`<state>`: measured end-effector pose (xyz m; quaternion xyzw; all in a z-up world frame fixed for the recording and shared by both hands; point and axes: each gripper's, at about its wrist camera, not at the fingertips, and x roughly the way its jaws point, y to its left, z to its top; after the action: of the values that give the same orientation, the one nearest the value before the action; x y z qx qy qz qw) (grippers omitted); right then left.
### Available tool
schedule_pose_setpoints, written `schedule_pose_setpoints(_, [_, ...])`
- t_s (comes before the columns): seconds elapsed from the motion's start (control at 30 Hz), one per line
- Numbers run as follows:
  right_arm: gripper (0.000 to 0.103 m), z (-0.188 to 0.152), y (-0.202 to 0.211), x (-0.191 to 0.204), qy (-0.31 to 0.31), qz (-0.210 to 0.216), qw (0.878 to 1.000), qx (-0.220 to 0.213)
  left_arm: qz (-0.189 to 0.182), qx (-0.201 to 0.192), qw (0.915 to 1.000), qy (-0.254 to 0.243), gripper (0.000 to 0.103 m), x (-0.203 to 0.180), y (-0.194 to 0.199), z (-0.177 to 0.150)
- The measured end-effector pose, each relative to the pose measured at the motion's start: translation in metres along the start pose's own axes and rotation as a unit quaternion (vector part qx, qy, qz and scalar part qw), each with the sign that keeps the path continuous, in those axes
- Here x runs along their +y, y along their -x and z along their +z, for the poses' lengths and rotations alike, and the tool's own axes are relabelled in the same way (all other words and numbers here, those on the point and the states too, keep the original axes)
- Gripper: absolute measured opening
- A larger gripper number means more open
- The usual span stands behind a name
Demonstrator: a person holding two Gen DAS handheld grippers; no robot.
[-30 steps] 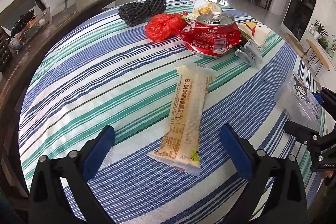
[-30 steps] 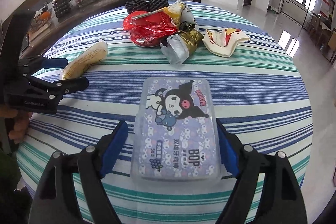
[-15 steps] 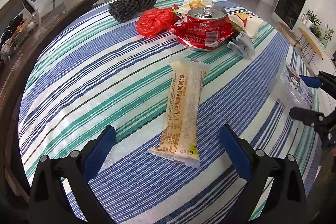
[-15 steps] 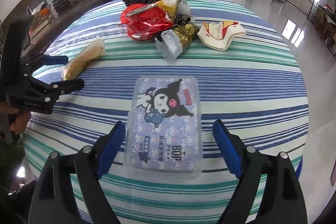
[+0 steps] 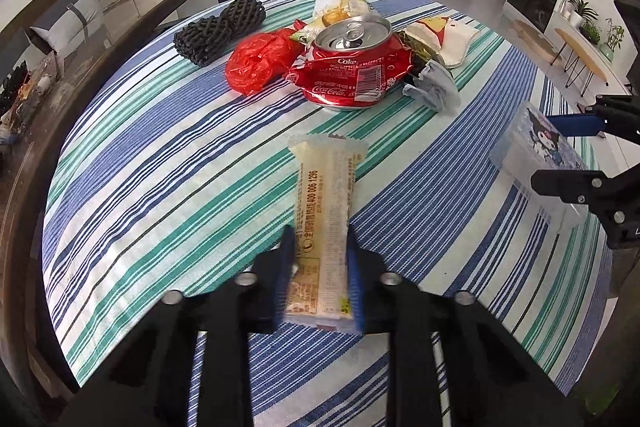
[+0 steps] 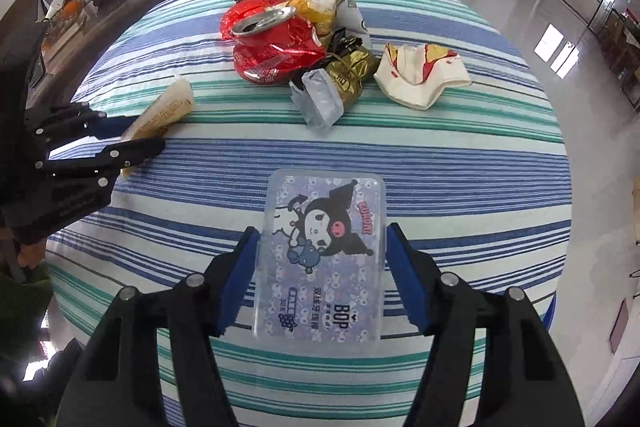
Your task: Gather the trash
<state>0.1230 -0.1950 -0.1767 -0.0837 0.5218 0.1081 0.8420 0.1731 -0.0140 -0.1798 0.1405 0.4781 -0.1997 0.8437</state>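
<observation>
A long cream snack wrapper (image 5: 324,195) lies on the striped tablecloth (image 5: 160,167), and my left gripper (image 5: 320,239) is shut on its near end, blue pads pressing both sides. From the right wrist view the left gripper (image 6: 136,135) sits at the left with the wrapper (image 6: 168,107) sticking out of it. My right gripper (image 6: 322,239) has a clear plastic box with a cartoon lid (image 6: 324,195) between its closing jaws, pads against both long sides. In the left wrist view the box (image 5: 532,155) hangs tilted off the cloth in the right gripper (image 5: 560,153).
A trash pile sits at the table's far side: a crushed Coke can (image 5: 352,75), a red plastic bag (image 5: 256,63), black foam netting (image 5: 220,27), a grey foil wrapper (image 5: 434,87), a white and red paper wrapper (image 5: 448,39) and a gold wrapper (image 6: 352,75). A dark wooden sideboard (image 5: 40,131) runs along the left.
My left gripper went from wide open to shut on the cream wrapper. The right jaws narrowed onto the box's sides, and the box has lifted slightly off the cloth.
</observation>
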Motion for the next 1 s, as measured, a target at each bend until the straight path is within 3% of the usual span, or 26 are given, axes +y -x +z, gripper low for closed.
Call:
schedule_pose_setpoints(0.23, [0.063,-0.006,0.022,-0.012,-0.026,0.024,0.999,-0.041,-0.042,-0.032,0.9983,0.022,0.015,-0.006,0.023,0.003])
schedule_pose_setpoints(0.47, [0.063,-0.028,0.056,-0.082,-0.104,0.023,0.991,-0.082,-0.112,-0.058,0.9919,0.013,0.015,-0.054,0.049,0.019])
schedule_pose_setpoints(0.73, [0.063,-0.082,0.094,-0.201,-0.199,-0.053,0.973,-0.101,-0.202,-0.058,0.9765,-0.048,0.015,-0.174,0.057,0.058])
schedule_pose_setpoints(1.0, [0.063,-0.131,0.092,-0.288,-0.263,-0.100,0.955,-0.097,-0.240,-0.034,0.9656,-0.094,0.015,-0.305,0.025,0.101])
